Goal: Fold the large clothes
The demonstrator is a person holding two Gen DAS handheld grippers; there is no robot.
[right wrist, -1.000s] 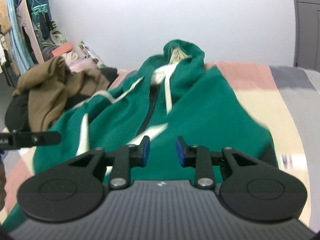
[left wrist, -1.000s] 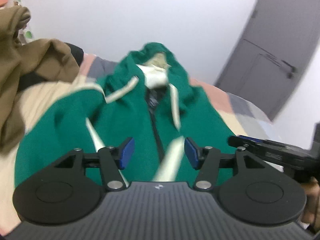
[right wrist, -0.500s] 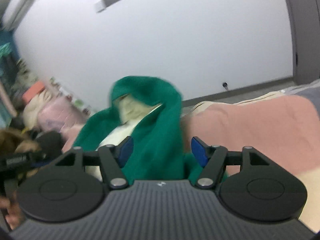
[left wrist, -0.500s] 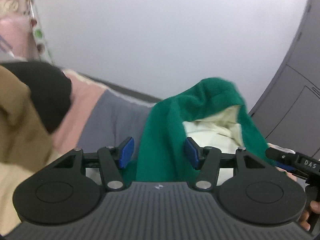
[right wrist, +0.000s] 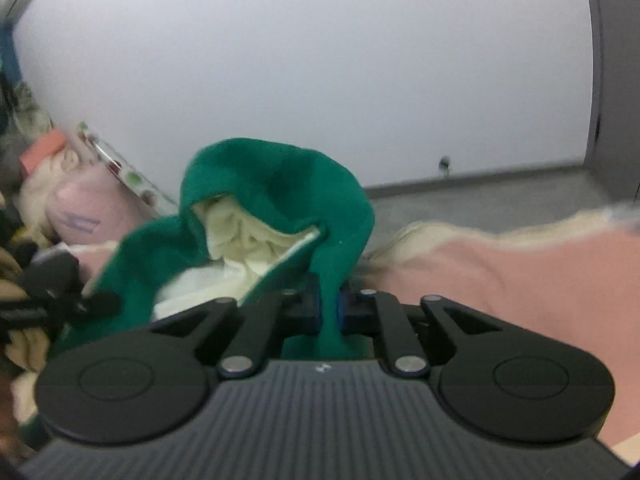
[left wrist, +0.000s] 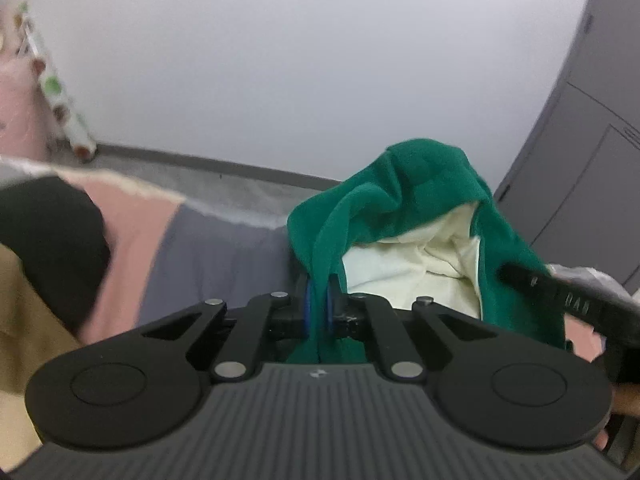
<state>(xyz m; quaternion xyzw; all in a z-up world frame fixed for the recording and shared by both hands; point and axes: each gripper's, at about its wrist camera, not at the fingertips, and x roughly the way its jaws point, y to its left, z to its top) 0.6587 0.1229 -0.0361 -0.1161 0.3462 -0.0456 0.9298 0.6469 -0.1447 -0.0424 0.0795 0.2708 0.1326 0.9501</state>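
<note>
Both my jaws have just closed, clamped on the green hoodie (left wrist: 400,196): left gripper (left wrist: 319,309) and right gripper (right wrist: 329,311) flank its hood, body trailing toward me.

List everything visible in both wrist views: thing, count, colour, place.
green hoodie: 1, green with a cream lining, hood end raised off the bed, pinched on both sides
bed cover: 1, pink, grey and cream blocks, under the hoodie
black garment: 1, black, on the bed at the left of the left view
tan garment: 1, tan, near left edge of the left view
pink bundle: 1, pale pink, by the wall at left of the right view
wall: 1, white, behind the bed
door: 1, grey, right edge of the left view
left gripper: 1, black with blue pads, shut on the hoodie
right gripper: 1, black with blue pads, shut on the hoodie
</note>
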